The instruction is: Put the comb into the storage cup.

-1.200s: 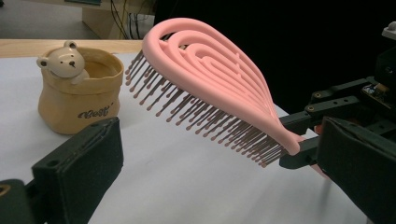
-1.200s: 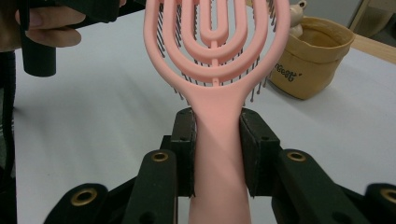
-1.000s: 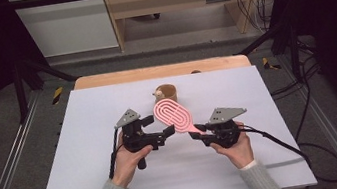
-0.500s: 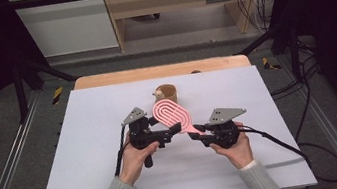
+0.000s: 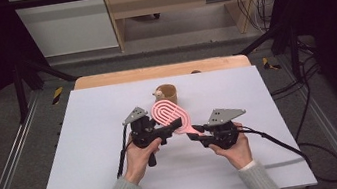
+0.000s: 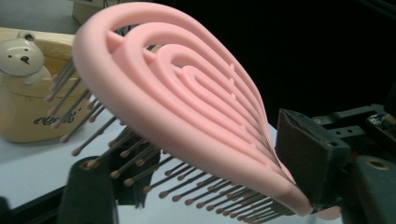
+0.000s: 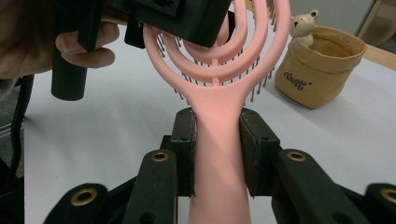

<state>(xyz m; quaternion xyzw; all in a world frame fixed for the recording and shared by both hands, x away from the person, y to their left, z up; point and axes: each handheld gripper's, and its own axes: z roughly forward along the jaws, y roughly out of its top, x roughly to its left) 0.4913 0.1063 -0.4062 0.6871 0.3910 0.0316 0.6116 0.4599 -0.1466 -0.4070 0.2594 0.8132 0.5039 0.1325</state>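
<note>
You've got a white desk (image 5: 89,152), and mid-desk you're holding a pink hairbrush (image 5: 171,115) up off it, bristles down. Your right gripper (image 7: 217,154) has its fingers clamped tight on the handle. Your left gripper (image 5: 177,123) sits at the brush head; can't tell if it's gripping. Just beyond, on the far side, a little tan bear pot (image 5: 166,93).

The pink hairbrush (image 7: 219,70) has its head top cut off by the right gripper view's edge. The left gripper (image 5: 173,125) partly covers its head; whether its jaws grip is unclear.
</note>
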